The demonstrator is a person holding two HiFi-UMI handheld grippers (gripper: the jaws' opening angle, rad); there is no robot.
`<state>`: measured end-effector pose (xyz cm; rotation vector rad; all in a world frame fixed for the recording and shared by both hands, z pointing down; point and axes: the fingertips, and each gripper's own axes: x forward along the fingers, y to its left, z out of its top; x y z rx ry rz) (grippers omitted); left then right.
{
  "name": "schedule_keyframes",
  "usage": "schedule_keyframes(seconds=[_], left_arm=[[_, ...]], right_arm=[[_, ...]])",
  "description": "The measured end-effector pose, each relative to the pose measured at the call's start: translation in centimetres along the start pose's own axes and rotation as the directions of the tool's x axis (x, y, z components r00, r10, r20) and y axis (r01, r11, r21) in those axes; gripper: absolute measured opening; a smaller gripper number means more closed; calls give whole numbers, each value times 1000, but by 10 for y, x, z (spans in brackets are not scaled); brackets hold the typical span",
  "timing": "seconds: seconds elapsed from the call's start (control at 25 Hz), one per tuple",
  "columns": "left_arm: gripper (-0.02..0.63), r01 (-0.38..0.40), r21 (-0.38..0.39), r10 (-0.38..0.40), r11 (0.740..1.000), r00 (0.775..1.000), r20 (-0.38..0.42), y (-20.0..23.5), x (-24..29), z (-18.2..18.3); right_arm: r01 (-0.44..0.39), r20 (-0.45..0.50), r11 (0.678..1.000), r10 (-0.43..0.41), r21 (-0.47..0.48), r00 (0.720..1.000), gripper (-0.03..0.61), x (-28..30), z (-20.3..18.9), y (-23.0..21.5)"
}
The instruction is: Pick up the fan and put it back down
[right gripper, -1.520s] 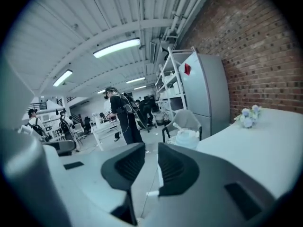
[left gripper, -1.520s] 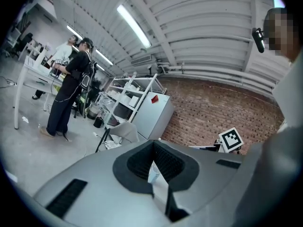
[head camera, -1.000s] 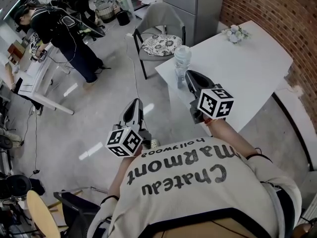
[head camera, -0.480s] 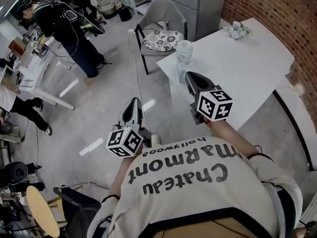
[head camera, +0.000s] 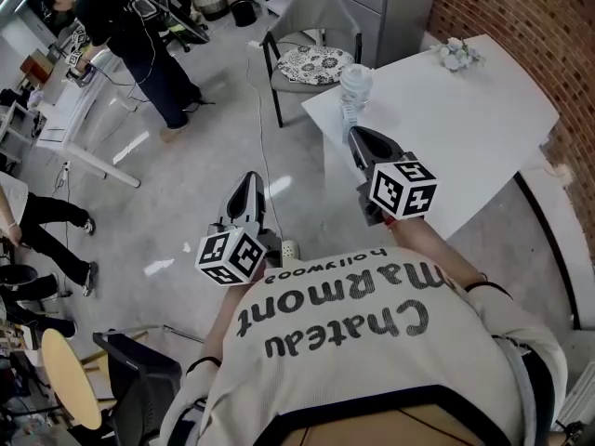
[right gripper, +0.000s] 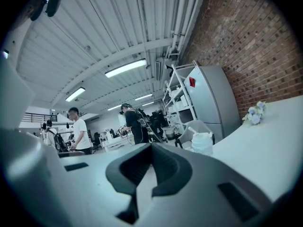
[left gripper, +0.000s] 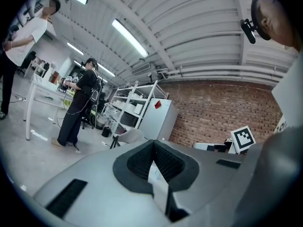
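The fan (head camera: 354, 88), small, white and seemingly wrapped in clear plastic, stands upright at the near-left corner of the white table (head camera: 474, 128). It also shows in the right gripper view as a pale fan (right gripper: 203, 143) beyond the jaws. My right gripper (head camera: 359, 138) hovers just short of it over the table's edge, jaws together and holding nothing. My left gripper (head camera: 249, 190) hangs over the floor to the left of the table, its jaws meeting with nothing between them. Each gripper view shows its own closed grey jaws: left gripper (left gripper: 154, 148), right gripper (right gripper: 150, 149).
A grey chair (head camera: 316, 26) with a patterned cushion stands beyond the table corner. A small flower bunch (head camera: 456, 56) sits at the table's far side by the brick wall (head camera: 521, 17). People (head camera: 130, 26) work at white desks (head camera: 70, 124) far left. A black chair (head camera: 139, 379) stands near left.
Both grippers have edged a little forward and down. The view has shifted, the fan now sits higher in it, and a second person's legs have come in at the left edge.
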<state>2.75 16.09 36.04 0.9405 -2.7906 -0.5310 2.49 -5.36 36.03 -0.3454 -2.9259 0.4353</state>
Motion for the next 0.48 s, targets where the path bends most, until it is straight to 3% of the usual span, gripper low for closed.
schedule_keyframes(seconds=[0.48], left_arm=[[2, -3, 1, 3, 1000, 1000, 17, 8, 4, 6]], right_arm=[[-10, -4, 1000, 10, -1, 1000, 3, 11, -2, 4]])
